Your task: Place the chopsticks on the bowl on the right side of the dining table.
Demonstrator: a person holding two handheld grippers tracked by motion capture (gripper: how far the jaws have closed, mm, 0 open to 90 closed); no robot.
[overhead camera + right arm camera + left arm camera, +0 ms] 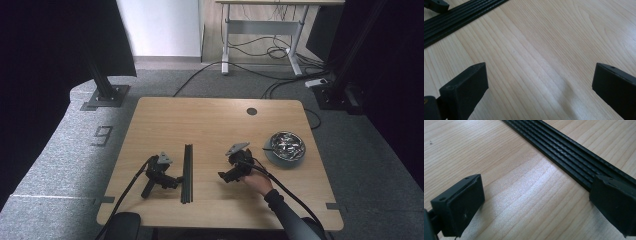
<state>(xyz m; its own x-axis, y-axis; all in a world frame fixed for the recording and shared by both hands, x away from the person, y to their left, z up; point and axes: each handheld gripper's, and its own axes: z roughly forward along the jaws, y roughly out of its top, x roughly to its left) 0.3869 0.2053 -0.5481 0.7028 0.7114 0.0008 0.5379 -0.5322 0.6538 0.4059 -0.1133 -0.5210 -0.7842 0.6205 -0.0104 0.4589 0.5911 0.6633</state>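
— Where are the hands right now?

— One hand (257, 182) comes in from the near edge in a dark sleeve and holds the right gripper (223, 176) low over the table (210, 120), pointed toward the black rail (187, 172). Its jaws stand wide apart with bare wood between them. The left gripper (176, 181) lies on the wood right beside the rail, no hand visible on it.

— Jaws on that one?

— Wide as well. In the left gripper view one jaw sits at the rail's (574, 157) edge, though I can't tell whether it touches. Nothing is held.

— And the rail itself?

— Flat on the table, running from front to back, a little left of centre, ribbed along its length.

— Anything hard to read?

— The metal bowl (285, 146) to the right holds shiny bits, too small to name.

— The room?

— Grey carpet, cables on the floor, a desk frame at the back, dark curtains either side.
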